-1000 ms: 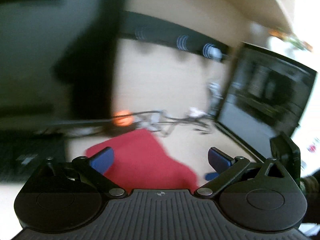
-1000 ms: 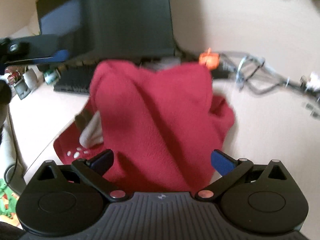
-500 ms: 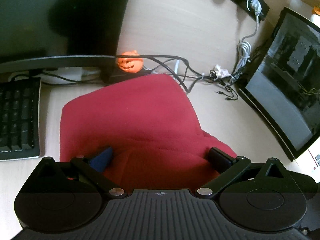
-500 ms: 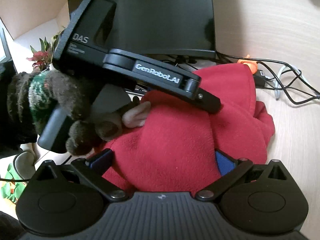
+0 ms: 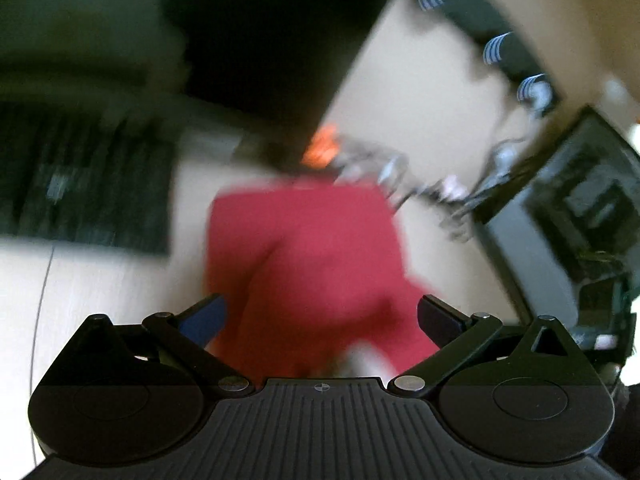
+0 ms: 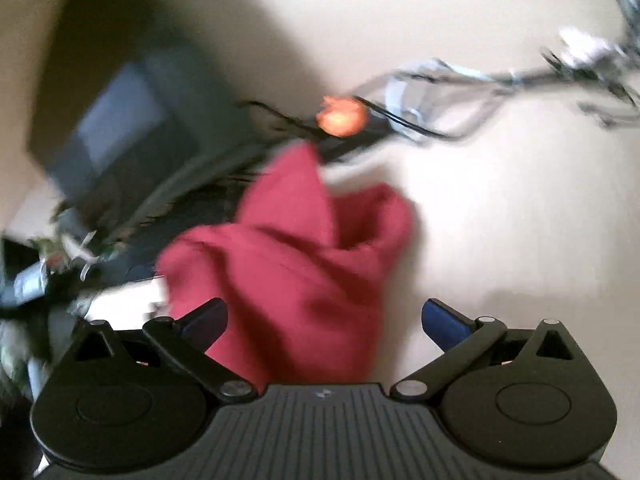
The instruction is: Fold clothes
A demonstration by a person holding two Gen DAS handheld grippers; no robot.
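A red fleece garment [image 5: 312, 264] lies bunched on the light wooden desk [image 5: 100, 280], blurred by motion in both views. My left gripper [image 5: 322, 320] is open, raised a little above the garment's near edge, with nothing between its blue-padded fingers. In the right wrist view the same red garment [image 6: 292, 272] sits crumpled in a heap with a peak pointing away. My right gripper [image 6: 324, 320] is open too, its left finger over the cloth and its right finger over bare desk.
A small orange pumpkin figure [image 6: 340, 116] and a tangle of cables [image 6: 500, 80] lie behind the garment. A dark keyboard [image 5: 80, 192] is at the left, a monitor [image 5: 572, 216] at the right, another dark monitor [image 6: 132, 128] behind. A power strip [image 5: 492, 44] runs along the wall.
Both grippers have pulled back and up from the garment, so it looks smaller and farther. The left gripper no longer crosses the right wrist view. Both views are now motion-blurred.
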